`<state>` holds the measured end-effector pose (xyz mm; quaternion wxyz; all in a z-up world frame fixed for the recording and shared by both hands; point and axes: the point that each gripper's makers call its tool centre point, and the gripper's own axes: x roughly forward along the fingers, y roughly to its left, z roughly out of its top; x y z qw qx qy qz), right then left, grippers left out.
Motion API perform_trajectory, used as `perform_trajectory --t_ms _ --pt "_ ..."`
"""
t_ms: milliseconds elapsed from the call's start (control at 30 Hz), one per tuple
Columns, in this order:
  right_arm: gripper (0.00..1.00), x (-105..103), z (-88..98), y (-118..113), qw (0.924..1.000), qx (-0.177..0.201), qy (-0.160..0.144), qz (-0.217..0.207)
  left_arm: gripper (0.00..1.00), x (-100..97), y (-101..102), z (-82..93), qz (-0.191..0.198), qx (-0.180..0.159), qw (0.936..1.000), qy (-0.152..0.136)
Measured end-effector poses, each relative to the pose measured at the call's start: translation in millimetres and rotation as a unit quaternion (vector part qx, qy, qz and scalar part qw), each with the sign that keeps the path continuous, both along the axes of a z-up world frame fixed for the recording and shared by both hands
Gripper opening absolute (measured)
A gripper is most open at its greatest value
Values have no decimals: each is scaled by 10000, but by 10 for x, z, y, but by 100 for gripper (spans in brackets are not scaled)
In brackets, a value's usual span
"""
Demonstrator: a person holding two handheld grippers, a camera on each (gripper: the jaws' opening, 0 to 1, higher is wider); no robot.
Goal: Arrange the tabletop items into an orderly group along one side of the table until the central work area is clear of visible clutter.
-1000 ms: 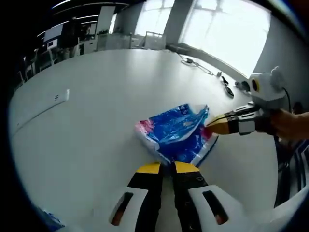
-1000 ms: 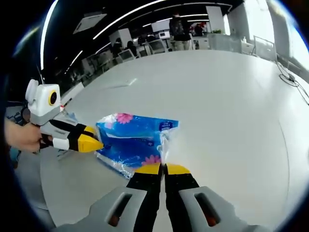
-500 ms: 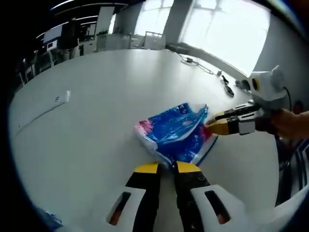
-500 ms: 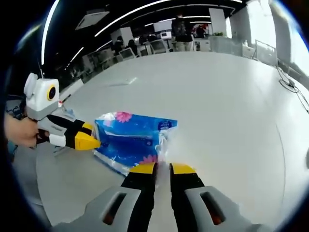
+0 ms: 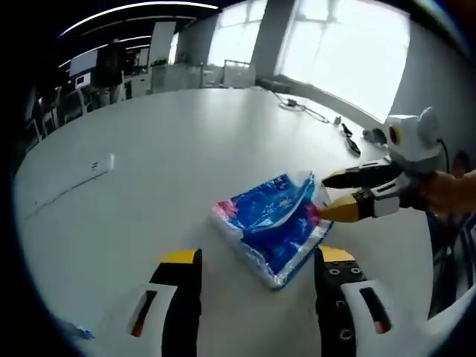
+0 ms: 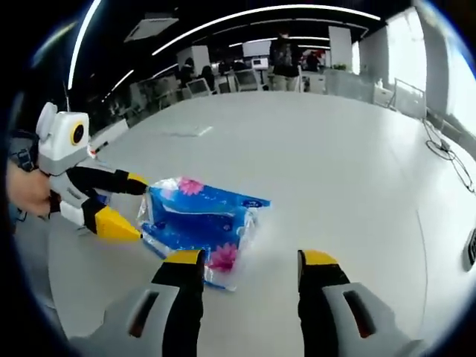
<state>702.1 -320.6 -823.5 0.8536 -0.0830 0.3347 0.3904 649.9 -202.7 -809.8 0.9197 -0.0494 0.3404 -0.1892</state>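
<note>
A blue plastic pack of tissues with pink flowers (image 5: 274,227) (image 6: 196,222) lies flat on the white table (image 5: 163,156) (image 6: 349,171). My left gripper (image 5: 256,259) stands open just short of the pack's near end, with nothing between its jaws. My right gripper (image 6: 248,257) is open too, its left jaw over the pack's near corner, not holding it. Each gripper shows in the other's view: the right one (image 5: 336,195) at the pack's right end, the left one (image 6: 126,202) at its left end, both with jaws apart.
Cables and small dark items (image 5: 348,134) lie near the window edge of the table. A white strip (image 5: 95,165) lies on the left part of the table. Desks, chairs and people (image 6: 286,52) stand far behind. A person's hand (image 5: 450,192) holds the right gripper.
Both grippers were shut on the ends of the tissue pack; both have opened and drawn back a little. The pack now rests flat on the table.
</note>
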Motion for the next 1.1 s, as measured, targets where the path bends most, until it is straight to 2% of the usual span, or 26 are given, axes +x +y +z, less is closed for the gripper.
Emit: perform_trajectory --t_ms 200,333,833,1100 --pt "76 -33 69 21 9999 121 -98 34 92 -24 -52 106 -129 24 9996 -261" --pt "82 -58 124 8 9997 161 -162 23 96 -63 -58 168 -260 75 9991 -334" --pt "80 -198 413 -19 9993 97 -369 -65 93 -205 94 446 -305 221 9979 -524" --pt "77 -407 495 58 9993 87 -367 -75 88 -459 238 554 -302 245 9977 -551"
